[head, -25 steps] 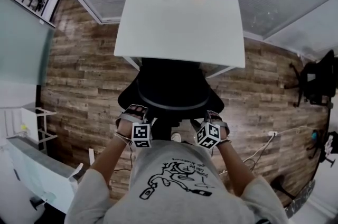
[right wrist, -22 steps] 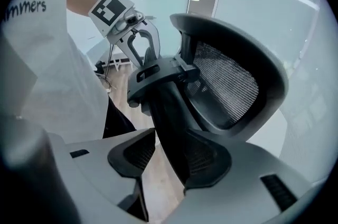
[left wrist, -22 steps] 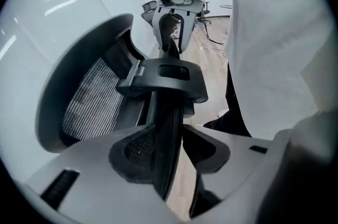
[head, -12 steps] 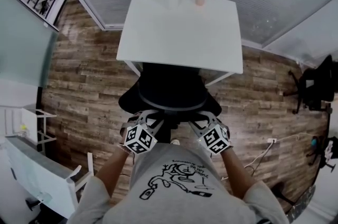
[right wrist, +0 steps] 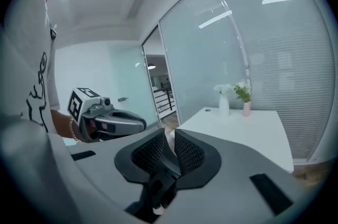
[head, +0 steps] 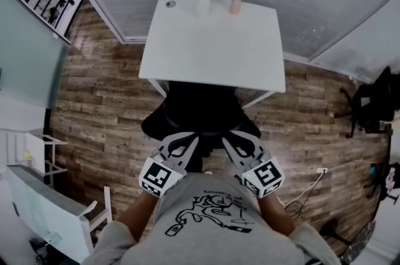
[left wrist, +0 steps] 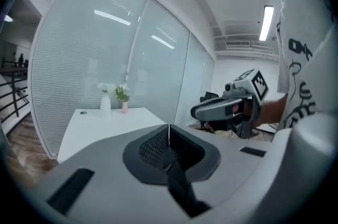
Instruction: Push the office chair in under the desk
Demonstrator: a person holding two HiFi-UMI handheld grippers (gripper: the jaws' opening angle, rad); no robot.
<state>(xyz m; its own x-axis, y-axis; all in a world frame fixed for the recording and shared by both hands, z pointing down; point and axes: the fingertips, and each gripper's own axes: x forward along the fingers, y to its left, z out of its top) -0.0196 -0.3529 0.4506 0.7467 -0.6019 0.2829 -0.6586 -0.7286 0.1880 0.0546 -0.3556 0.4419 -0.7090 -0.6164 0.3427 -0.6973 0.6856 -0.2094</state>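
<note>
Wooden floor point(head: 100, 101), white desk point(head: 212, 45), and the office chair point(head: 200, 110) is sitting half under it. Left gripper point(head: 186, 142) is staying shut, empty; right gripper point(head: 230, 142) is closing on nothing. Shirt print point(head: 209, 210) is showing too blurred to read.

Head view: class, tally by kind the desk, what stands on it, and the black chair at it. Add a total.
Desk: 1
Chair: 1
Vases: 2 (white vase, pink vase)
Total: 4
</note>
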